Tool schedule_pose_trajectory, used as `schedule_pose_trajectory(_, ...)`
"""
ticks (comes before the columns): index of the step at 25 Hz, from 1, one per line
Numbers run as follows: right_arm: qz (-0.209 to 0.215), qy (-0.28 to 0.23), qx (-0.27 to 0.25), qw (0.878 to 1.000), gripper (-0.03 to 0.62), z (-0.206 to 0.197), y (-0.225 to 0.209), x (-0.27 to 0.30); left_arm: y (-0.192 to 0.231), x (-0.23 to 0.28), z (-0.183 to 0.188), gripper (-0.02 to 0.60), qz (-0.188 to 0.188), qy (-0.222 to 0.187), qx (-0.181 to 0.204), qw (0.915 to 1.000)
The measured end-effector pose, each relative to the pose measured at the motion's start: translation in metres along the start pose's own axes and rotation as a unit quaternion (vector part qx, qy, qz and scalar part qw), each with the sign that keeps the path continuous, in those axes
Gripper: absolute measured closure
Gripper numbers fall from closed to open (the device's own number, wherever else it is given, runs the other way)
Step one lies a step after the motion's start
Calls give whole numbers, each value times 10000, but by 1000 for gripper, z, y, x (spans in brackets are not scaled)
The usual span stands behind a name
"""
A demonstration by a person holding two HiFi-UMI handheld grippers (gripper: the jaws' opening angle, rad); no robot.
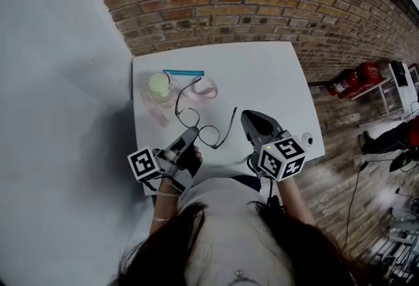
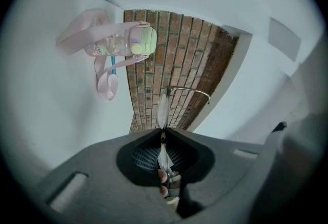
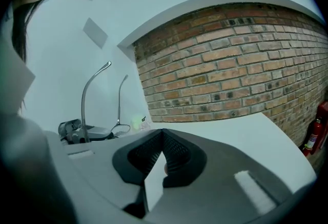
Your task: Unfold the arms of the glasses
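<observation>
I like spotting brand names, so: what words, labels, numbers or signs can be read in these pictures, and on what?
No readable words or numbers anywhere.
The cubes on left gripper and right gripper: black-and-white square patterns, no letters.
Fire extinguisher: label too small to read.
Bottle: nothing legible.

Table (image 1: 262, 75) is white, brick floor (image 1: 262, 3) red-brown; bottle (image 1: 159, 88) has green cap, pink strap (image 1: 206, 89); stick (image 1: 183, 72) blue; glasses (image 1: 200, 124) dark-framed.

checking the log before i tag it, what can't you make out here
- Head view: left gripper covers where it grips the glasses.
- Head view: grey thing at the table edge, too small to name.
- Left gripper view: blue stick mostly behind the bottle.
</observation>
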State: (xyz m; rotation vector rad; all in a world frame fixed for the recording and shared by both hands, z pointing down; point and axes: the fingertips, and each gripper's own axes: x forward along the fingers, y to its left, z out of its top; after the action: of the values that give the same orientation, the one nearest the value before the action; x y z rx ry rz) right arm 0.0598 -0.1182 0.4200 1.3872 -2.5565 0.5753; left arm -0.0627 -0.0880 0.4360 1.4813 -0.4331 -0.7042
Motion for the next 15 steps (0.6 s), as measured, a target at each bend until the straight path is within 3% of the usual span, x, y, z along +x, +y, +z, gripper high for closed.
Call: schedule_pose_trajectory(15, 118, 90, -104, 9998, 589, 2, -4, -8, -5, 14, -14, 558, -76, 139, 30, 9999)
